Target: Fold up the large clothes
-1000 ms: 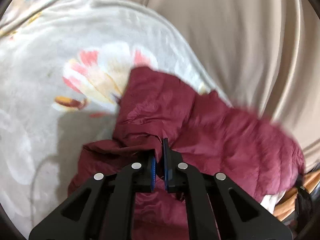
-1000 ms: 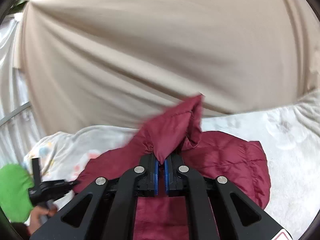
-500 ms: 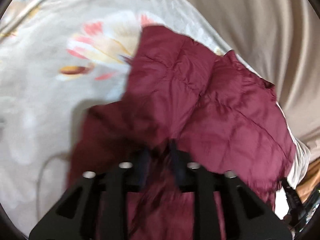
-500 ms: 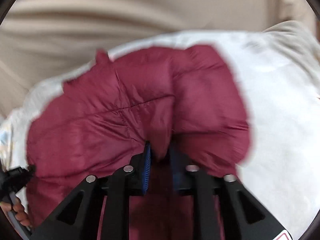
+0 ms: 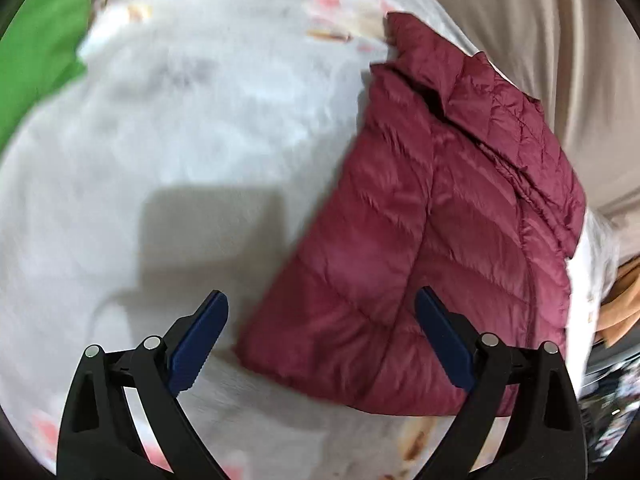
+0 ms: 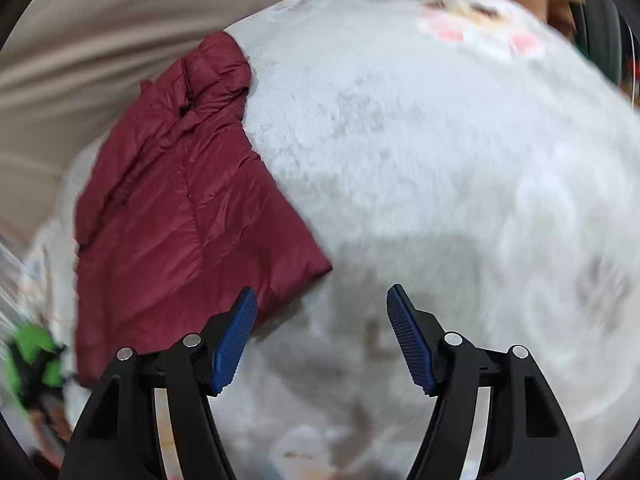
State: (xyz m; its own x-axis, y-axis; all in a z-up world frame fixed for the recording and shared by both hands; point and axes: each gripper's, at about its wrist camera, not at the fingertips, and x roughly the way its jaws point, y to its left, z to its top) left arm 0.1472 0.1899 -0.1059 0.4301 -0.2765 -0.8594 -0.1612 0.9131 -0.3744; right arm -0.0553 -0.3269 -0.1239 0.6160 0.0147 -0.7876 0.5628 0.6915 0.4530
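Note:
A maroon quilted puffer jacket (image 5: 432,232) lies folded flat on a white fleece blanket (image 5: 180,140) with flower prints. My left gripper (image 5: 320,340) is open and empty, hovering above the jacket's near left corner. In the right wrist view the same jacket (image 6: 176,216) lies at the left, and my right gripper (image 6: 320,340) is open and empty over bare blanket (image 6: 440,160), just right of the jacket's near corner. Both grippers have blue ribbed pads (image 6: 234,340).
A beige curtain (image 5: 540,32) hangs behind the blanket. A green cloth (image 5: 36,40) lies at the far left. An orange-brown item (image 5: 620,300) sits past the blanket's right edge. The blanket's edge runs close behind the jacket.
Both grippers were shut on the jacket and lifting it; they have lowered it onto the blanket, opened, let go and pulled back. The jacket now lies flat and folded.

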